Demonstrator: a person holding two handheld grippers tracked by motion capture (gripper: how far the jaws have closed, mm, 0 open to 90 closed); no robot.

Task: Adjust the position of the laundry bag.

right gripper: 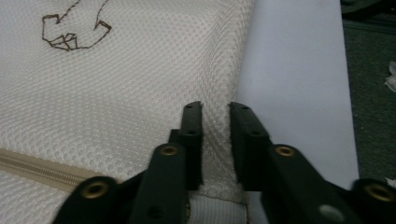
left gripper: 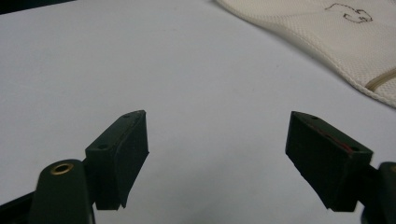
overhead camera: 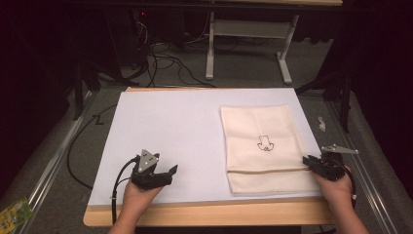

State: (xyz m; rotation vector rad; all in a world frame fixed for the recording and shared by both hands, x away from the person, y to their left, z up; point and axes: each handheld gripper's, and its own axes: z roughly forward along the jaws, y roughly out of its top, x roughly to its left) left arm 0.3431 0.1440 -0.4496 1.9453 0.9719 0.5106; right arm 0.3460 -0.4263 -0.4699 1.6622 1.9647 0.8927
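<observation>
Readable text: none is showing anywhere.
Mark on cloth bag (overhead camera: pixel 262 146): a small dark outline drawing (overhead camera: pixel 265 143) is sitting near its middle, not letters.
Packet (overhead camera: pixel 12 214) at 8 o'clock on the floor: print is showing too blurred to read.

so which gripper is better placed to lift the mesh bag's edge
Right. The right gripper already has its jaws pinched on the bag at its right edge near the zipper. The left gripper sits open over bare mat, apart from the bag.
</observation>
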